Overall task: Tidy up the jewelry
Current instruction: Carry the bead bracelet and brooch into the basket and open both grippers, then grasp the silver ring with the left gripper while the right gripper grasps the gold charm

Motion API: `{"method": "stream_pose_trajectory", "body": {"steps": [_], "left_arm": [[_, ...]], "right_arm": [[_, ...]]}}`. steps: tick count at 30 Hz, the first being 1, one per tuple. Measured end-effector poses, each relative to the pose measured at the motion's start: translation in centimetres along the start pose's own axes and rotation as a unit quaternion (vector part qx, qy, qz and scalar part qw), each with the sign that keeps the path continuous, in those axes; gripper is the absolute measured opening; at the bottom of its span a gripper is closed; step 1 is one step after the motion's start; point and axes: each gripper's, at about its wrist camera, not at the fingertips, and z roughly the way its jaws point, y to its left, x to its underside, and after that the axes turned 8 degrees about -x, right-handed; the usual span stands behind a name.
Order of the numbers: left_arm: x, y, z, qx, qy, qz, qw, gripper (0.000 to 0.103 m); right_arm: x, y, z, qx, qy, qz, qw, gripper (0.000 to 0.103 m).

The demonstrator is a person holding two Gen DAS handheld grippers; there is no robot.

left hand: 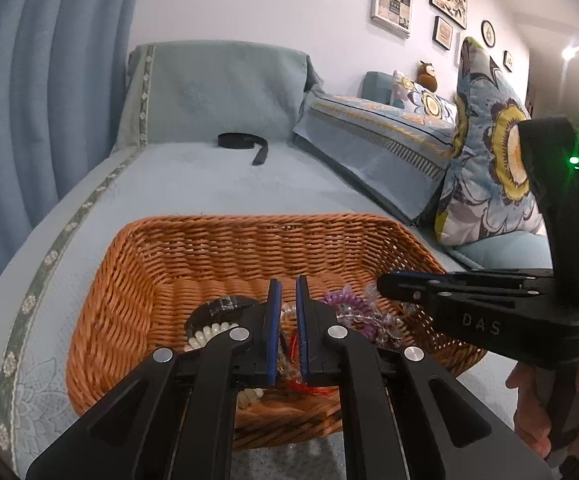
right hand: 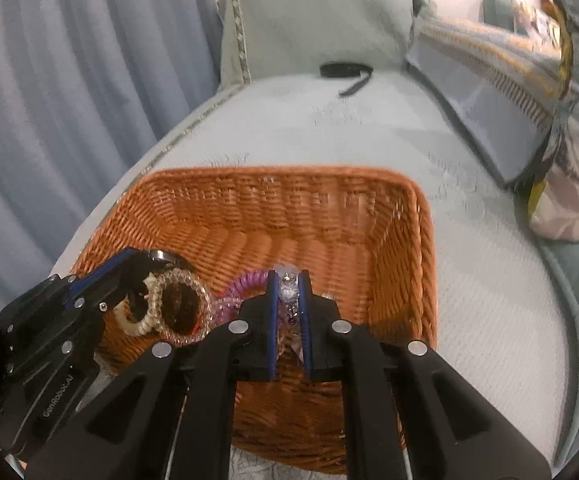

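Right gripper (right hand: 288, 280) pinches a blurred crystal bracelet (right hand: 288, 292); its strand below is indistinct.

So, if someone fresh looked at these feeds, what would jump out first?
Probably the orange wicker basket on the pale blue sofa cover, with jewelry piled in its near corner: a purple spiral band and a cream beaded bracelet. Next, the right claw pinching a clear crystal bracelet above that pile. Farther back lies a black strap.

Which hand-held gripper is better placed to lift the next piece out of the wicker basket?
Right. The right hand-held gripper already pinches a clear crystal bracelet over the wicker basket; the left hand-held gripper grips nothing clearly visible.
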Motion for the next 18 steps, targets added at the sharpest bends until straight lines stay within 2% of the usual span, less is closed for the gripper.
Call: {"method": "stream_pose_trajectory", "body": {"steps": [1,2,3,7,10,14,18], "left_arm": [[0.0,0.0,-0.1,0.001,0.002,0.001,1.0,0.008],[0.1,0.1,-0.3,0.001,0.004,0.001,1.0,0.016],[0.2,0.1,-0.5,0.0,0.003,0.0,1.0,0.02],[0.2,0.7,-2.3,0.0,-0.001,-0.004,1.0,0.029],[0.2,1.3,-4.6,-0.017,-0.015,-0.006,0.9997,0.035],[0.7,2.8,-8.3,-0.03,-0.021,-0.024,0.999,0.038],[2.1,4.5,-12.8,-0.044,-0.029,-0.042,0.9977,0.041]], "right_arm": [[0.0,-0.3,0.0,0.006,0.01,0.009,1.0,0.028],[0.0,-0.6,-0.2,0.008,0.014,0.018,1.0,0.036],[0.2,-0.7,-0.6,0.004,0.011,0.023,1.0,0.049],[0.6,-0.7,-3.3,-0.007,-0.008,0.026,1.0,0.05],[1.6,-0.2,-6.1,-0.021,-0.028,0.035,0.999,0.05],[4.6,0.8,-9.1,-0.037,-0.047,0.041,0.997,0.051],[8.0,2.0,-10.5,-0.042,-0.053,0.043,0.997,0.051]]}}
